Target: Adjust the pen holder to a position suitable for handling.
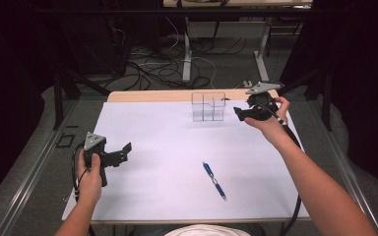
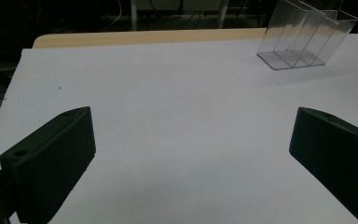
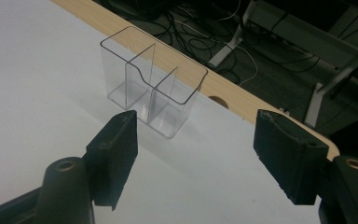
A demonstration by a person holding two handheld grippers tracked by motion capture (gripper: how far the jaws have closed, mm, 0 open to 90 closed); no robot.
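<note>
A clear plastic organizer (image 1: 208, 105) with several compartments stands empty near the far edge of the white sheet (image 1: 167, 147). A blue pen (image 1: 214, 180) lies on the sheet toward the near right. My left gripper (image 1: 123, 153) hovers over the sheet's near left, jaws wide open with nothing between them. In the left gripper view the gripper (image 2: 193, 119) faces bare sheet, with the organizer (image 2: 303, 39) far off at upper right. My right gripper (image 1: 240, 114) is just right of the organizer, open and apart from it. In the right gripper view the gripper (image 3: 196, 119) is empty, and the organizer (image 3: 151, 100) stands ahead, left of centre.
The wooden table edge (image 1: 177, 95) runs behind the organizer. Beyond it, cables (image 1: 152, 69) and desk legs (image 1: 187, 54) cover the floor. Dark curtains close both sides. The table's front edge (image 1: 187, 221) is close to the person's body.
</note>
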